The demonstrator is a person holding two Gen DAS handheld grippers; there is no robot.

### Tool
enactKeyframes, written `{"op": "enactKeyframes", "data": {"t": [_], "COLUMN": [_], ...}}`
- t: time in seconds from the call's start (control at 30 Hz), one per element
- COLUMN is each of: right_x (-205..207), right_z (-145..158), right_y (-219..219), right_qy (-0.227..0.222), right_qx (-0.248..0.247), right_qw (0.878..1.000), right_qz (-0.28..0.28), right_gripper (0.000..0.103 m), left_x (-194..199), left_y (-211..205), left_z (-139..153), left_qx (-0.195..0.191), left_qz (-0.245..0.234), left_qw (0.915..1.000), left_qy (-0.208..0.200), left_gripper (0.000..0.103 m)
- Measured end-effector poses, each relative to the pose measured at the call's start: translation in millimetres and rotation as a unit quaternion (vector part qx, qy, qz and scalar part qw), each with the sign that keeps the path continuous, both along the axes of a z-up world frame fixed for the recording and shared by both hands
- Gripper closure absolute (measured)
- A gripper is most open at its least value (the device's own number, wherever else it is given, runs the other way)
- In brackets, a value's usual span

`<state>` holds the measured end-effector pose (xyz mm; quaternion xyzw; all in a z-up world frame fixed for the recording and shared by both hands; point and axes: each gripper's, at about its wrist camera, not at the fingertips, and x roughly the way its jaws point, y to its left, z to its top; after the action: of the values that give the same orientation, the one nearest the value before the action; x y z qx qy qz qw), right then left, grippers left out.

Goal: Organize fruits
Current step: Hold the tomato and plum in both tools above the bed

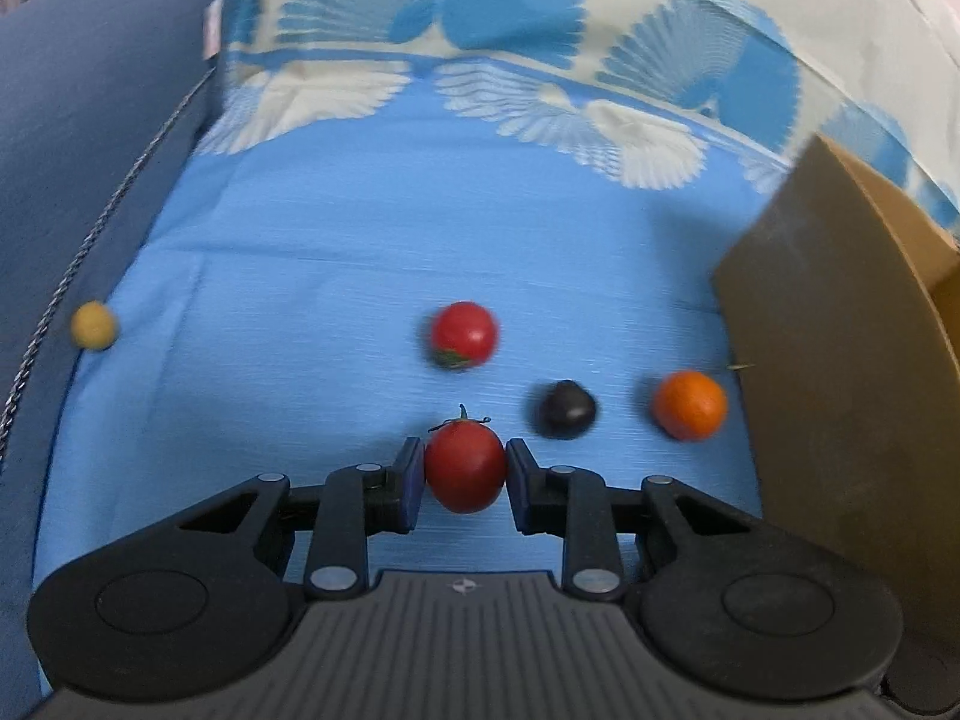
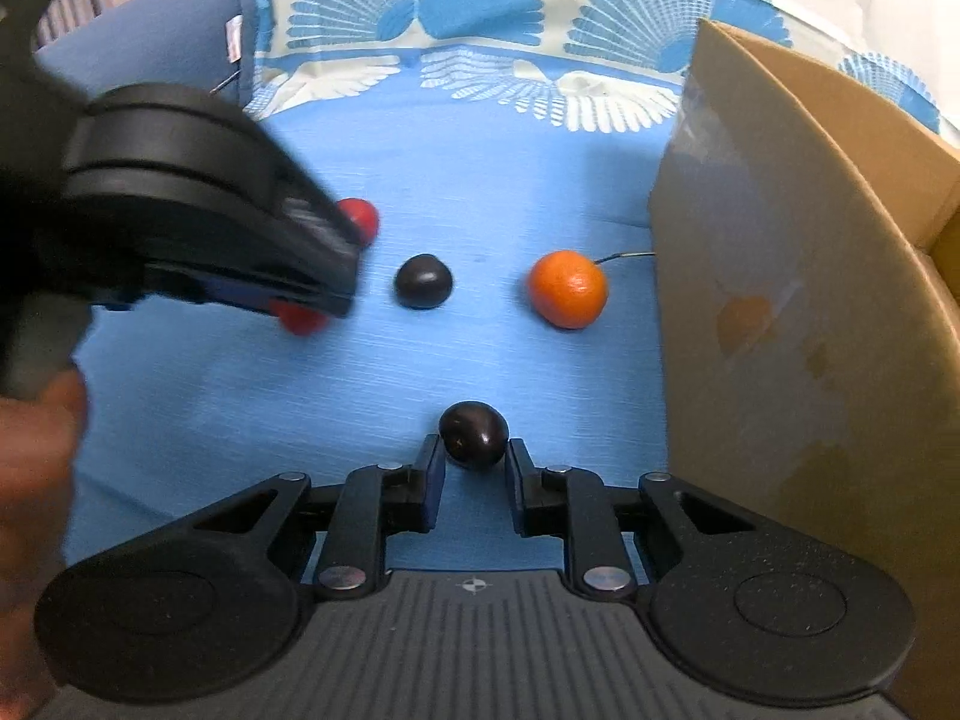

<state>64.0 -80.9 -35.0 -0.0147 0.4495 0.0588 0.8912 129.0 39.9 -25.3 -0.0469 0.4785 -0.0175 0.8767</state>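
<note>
My left gripper (image 1: 465,474) is shut on a red tomato (image 1: 465,467) with a green stem, both blue pads against its sides, low over the blue cloth. In the right wrist view the left gripper (image 2: 318,300) comes in from the left and hides most of that tomato (image 2: 300,319). My right gripper (image 2: 475,456) is shut on a dark purple fruit (image 2: 474,433), held at the fingertips. On the cloth lie a second tomato (image 1: 465,335), another dark fruit (image 1: 567,410) and an orange (image 1: 690,405).
A cardboard box (image 1: 840,390) stands on the right, its wall close to the orange (image 2: 568,288). A small yellow fruit (image 1: 94,325) rests against a blue cushion (image 1: 90,120) on the left. A person's hand (image 2: 30,450) holds the left gripper.
</note>
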Motion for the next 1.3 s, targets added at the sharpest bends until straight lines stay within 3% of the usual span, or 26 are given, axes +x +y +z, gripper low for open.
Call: {"op": "enactKeyframes", "data": {"t": [0.27, 0.7, 0.9, 1.0, 1.3], "right_x": [3.0, 3.2, 1.7, 5.0, 3.4], "right_z": [-3.4, -4.4, 2.4, -3.3, -0.7], "right_y": [-5.0, -1.5, -4.9, -7.9, -3.8], "right_qy": [0.014, 0.011, -0.011, 0.010, 0.005], "right_qx": [0.013, 0.007, 0.010, 0.021, 0.021], "right_qw": [1.000, 1.000, 1.000, 0.999, 0.999], "right_qz": [-0.008, -0.006, -0.021, -0.024, -0.027], "right_gripper": [0.080, 0.080, 0.080, 0.080, 0.080], "left_x": [3.6, 4.5, 3.5, 4.2, 4.7], "left_y": [-4.0, -6.1, -5.7, -6.4, -6.0], "left_z": [-9.3, -9.5, -7.1, -10.0, -7.3], "left_qx": [0.028, 0.037, 0.034, 0.037, 0.037], "left_qz": [-0.008, -0.013, -0.012, -0.015, -0.012], "left_qw": [0.9992, 0.9991, 0.9993, 0.9989, 0.9991], "left_qy": [0.027, 0.018, 0.013, 0.022, 0.013], "left_gripper": [0.071, 0.071, 0.071, 0.071, 0.071]}}
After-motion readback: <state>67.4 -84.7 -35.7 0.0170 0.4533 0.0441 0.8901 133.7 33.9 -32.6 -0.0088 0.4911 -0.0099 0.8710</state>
